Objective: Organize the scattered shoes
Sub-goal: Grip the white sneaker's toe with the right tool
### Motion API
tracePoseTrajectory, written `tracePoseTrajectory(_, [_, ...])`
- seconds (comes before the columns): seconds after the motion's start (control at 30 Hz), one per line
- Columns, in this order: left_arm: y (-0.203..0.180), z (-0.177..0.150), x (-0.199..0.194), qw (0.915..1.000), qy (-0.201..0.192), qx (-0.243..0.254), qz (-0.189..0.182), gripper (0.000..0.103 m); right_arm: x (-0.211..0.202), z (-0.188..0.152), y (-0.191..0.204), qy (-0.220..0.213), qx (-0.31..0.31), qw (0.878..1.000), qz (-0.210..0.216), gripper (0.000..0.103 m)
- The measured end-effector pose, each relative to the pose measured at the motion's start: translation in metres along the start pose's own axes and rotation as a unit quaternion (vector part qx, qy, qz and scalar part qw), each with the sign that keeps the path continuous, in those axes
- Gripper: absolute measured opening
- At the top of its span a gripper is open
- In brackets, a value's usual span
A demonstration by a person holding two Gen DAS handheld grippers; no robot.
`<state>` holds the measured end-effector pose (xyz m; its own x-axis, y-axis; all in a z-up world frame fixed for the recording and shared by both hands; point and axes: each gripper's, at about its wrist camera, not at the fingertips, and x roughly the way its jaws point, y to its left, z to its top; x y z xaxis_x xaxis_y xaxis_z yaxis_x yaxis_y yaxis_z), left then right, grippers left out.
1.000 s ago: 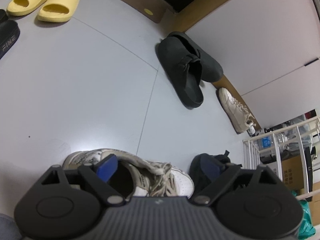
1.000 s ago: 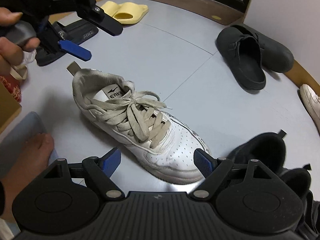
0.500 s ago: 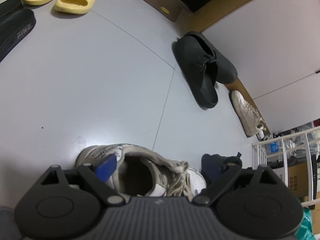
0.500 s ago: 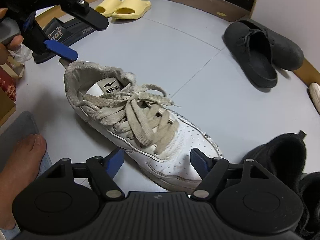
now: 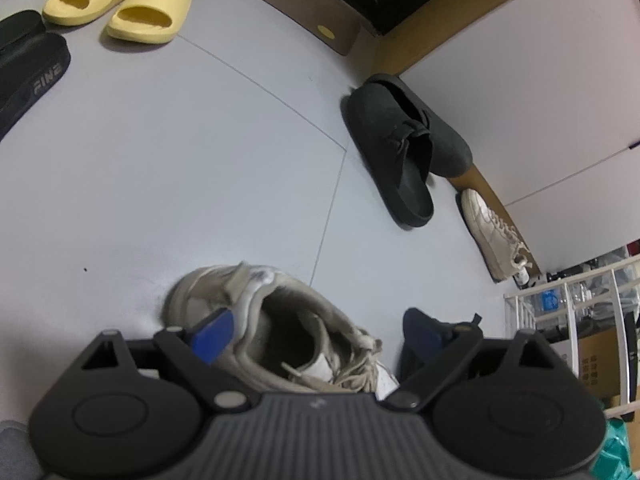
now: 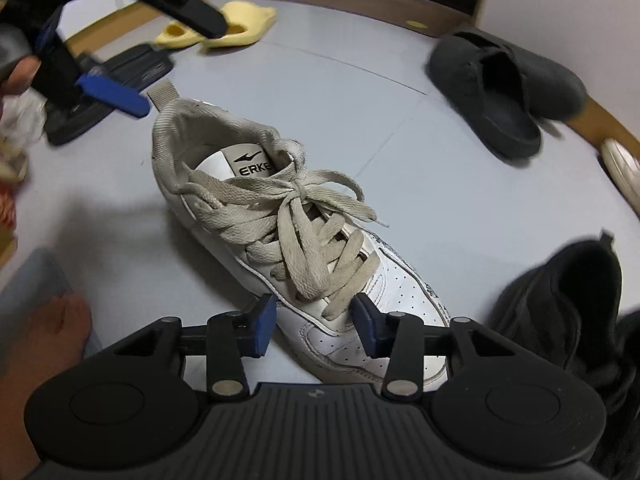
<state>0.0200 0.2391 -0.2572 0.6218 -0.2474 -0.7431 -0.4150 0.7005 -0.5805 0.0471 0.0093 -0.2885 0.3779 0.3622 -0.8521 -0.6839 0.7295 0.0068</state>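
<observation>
Right wrist view: my right gripper (image 6: 314, 326) is closing its jaws across the toe of the white sneaker (image 6: 280, 216) lying mid-floor, pads not yet pressing, while my left gripper (image 5: 316, 328) gapes over its heel; next, a firm squeeze before lifting.

White sneaker (image 6: 304, 240) with beige laces, yellow slides (image 5: 120, 4), black clogs (image 5: 404, 148).

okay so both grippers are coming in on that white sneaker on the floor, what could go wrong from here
1. The right gripper is closing over the white sneaker at its loose laces; it may pinch only laces, so the shoe dangles or slips.
2. The left gripper straddles the soft heel collar; uneven lifting could twist the shoe.
3. A black shoe lies close beside the toe and may get bumped.
</observation>
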Motion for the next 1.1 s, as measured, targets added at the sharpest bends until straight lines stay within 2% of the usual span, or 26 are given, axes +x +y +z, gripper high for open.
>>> tracePoseTrajectory(0.1, [-0.001, 0.001, -0.002, 1.0, -0.006, 0.001, 0.0, 0.093, -0.002, 0.0, 0.0, 0.003, 0.022, 1.0, 0.0, 0.038])
tracePoseTrajectory(0.2, [-0.001, 0.0, -0.001, 1.0, -0.005, 0.001, 0.002, 0.093, -0.006, 0.001, -0.003, 0.006, 0.035, 0.999, 0.016, 0.019])
tracePoseTrajectory(0.23, [-0.001, 0.0, -0.001, 1.0, -0.005, 0.0, 0.003, 0.093, -0.008, 0.001, -0.005, 0.006, 0.038, 0.999, 0.028, 0.01])
tracePoseTrajectory(0.27, [-0.001, 0.0, 0.0, 1.0, -0.004, -0.001, 0.003, 0.093, -0.009, 0.001, -0.007, 0.007, 0.04, 0.998, 0.04, 0.005])
tracePoseTrajectory(0.3, [-0.001, 0.0, 0.001, 1.0, -0.003, -0.002, 0.003, 0.093, -0.011, 0.001, -0.01, 0.008, 0.042, 0.998, 0.052, 0.005])
tracePoseTrajectory(0.4, [0.0, 0.0, 0.001, 1.0, -0.004, -0.003, 0.006, 0.093, -0.018, 0.002, -0.013, 0.0, 0.023, 0.999, 0.034, 0.011])
tracePoseTrajectory(0.43, [0.001, 0.001, 0.001, 1.0, -0.004, -0.004, 0.007, 0.093, -0.018, 0.003, -0.014, 0.0, 0.023, 0.999, 0.034, 0.026])
tracePoseTrajectory(0.47, [0.001, 0.001, 0.001, 1.0, -0.005, -0.005, 0.007, 0.093, -0.018, 0.004, -0.015, 0.0, 0.023, 0.999, 0.034, 0.056])
tracePoseTrajectory(0.53, [0.003, 0.0, -0.001, 0.9999, -0.006, -0.007, 0.008, 0.093, -0.018, 0.006, -0.018, -0.006, 0.026, 0.999, 0.024, 0.085])
tracePoseTrajectory(0.57, [0.003, 0.0, -0.001, 0.9999, -0.006, -0.007, 0.008, 0.093, -0.019, 0.006, -0.018, -0.013, 0.025, 0.999, 0.018, 0.089])
tracePoseTrajectory(0.67, [0.005, -0.001, -0.003, 0.9999, -0.006, -0.008, 0.01, 0.093, -0.011, 0.013, -0.019, -0.015, 0.012, 1.0, 0.008, 0.091])
tracePoseTrajectory(0.8, [0.009, -0.001, -0.004, 0.9998, -0.005, -0.013, 0.011, 0.093, 0.008, 0.018, -0.02, 0.011, -0.006, 0.999, 0.029, 0.092])
tracePoseTrajectory(0.9, [0.009, 0.0, -0.003, 0.9998, -0.004, -0.014, 0.011, 0.093, 0.013, 0.021, -0.021, 0.012, -0.015, 0.999, 0.046, 0.094])
tracePoseTrajectory(1.0, [0.009, 0.001, -0.003, 0.9998, -0.004, -0.014, 0.01, 0.093, 0.017, 0.019, -0.024, 0.018, 0.001, 0.998, 0.064, 0.097])
tracePoseTrajectory(1.03, [0.009, 0.0, -0.003, 0.9998, -0.004, -0.014, 0.01, 0.093, 0.02, 0.018, -0.028, 0.022, 0.014, 0.997, 0.075, 0.096])
tracePoseTrajectory(1.1, [0.01, 0.0, -0.003, 0.9998, -0.004, -0.014, 0.011, 0.093, 0.024, 0.015, -0.034, 0.028, 0.044, 0.993, 0.105, 0.087])
